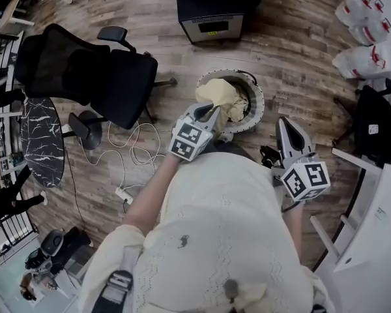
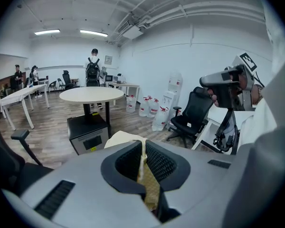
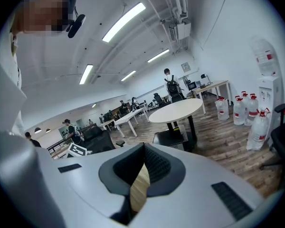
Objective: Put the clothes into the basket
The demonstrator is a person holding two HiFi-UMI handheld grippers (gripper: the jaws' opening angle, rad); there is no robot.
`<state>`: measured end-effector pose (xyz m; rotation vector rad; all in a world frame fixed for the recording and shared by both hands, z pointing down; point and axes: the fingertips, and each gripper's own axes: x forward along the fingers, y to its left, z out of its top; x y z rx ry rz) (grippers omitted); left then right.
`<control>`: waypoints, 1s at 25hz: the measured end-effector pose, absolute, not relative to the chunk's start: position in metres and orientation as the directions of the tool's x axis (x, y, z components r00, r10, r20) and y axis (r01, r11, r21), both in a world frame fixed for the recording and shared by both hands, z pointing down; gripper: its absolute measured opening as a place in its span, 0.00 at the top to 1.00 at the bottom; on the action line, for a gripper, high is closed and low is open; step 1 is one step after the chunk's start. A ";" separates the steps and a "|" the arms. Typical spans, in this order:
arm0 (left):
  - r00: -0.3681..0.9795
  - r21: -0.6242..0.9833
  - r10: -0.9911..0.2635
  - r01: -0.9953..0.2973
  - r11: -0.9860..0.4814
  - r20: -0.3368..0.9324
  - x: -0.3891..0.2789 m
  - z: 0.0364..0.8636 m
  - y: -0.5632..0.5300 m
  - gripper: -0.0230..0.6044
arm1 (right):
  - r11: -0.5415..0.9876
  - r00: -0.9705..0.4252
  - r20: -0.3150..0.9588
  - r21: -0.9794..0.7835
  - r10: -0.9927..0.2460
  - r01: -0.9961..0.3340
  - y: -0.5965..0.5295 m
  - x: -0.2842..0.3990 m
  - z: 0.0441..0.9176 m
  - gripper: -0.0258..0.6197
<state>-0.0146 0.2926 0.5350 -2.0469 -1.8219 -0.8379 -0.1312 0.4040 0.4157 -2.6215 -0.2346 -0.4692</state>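
Note:
A cream garment (image 1: 225, 96) lies bunched in the round white basket (image 1: 259, 103) on the wood floor ahead of me. My left gripper (image 1: 212, 109) reaches over the basket's near left rim, shut on a fold of that garment. In the left gripper view the thin cream fold (image 2: 141, 156) runs up between the closed pads, and more of the garment (image 2: 123, 137) shows beyond the left gripper (image 2: 143, 144). My right gripper (image 1: 283, 124) hangs to the right of the basket, shut, with nothing in it. In the right gripper view, only floor shows past the right gripper (image 3: 143, 149).
A black office chair (image 1: 98, 77) stands left of the basket, and a black cabinet (image 1: 212, 8) stands beyond it. White cable and a power strip (image 1: 127, 191) lie on the floor at near left. Water jugs (image 1: 365, 18) are at far right, a white desk (image 1: 378, 227) at near right.

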 end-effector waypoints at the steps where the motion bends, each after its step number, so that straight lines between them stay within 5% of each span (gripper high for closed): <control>1: 0.037 0.167 0.805 0.972 -0.168 0.592 -0.015 0.539 0.292 0.91 | -0.878 0.927 0.367 -0.413 0.084 0.243 0.405 -0.131 0.416 0.95; 25: -0.042 0.170 0.655 0.976 -0.133 0.754 -0.014 0.628 0.288 0.91 | -0.891 0.923 0.379 -0.393 0.067 0.226 0.411 -0.121 0.423 0.95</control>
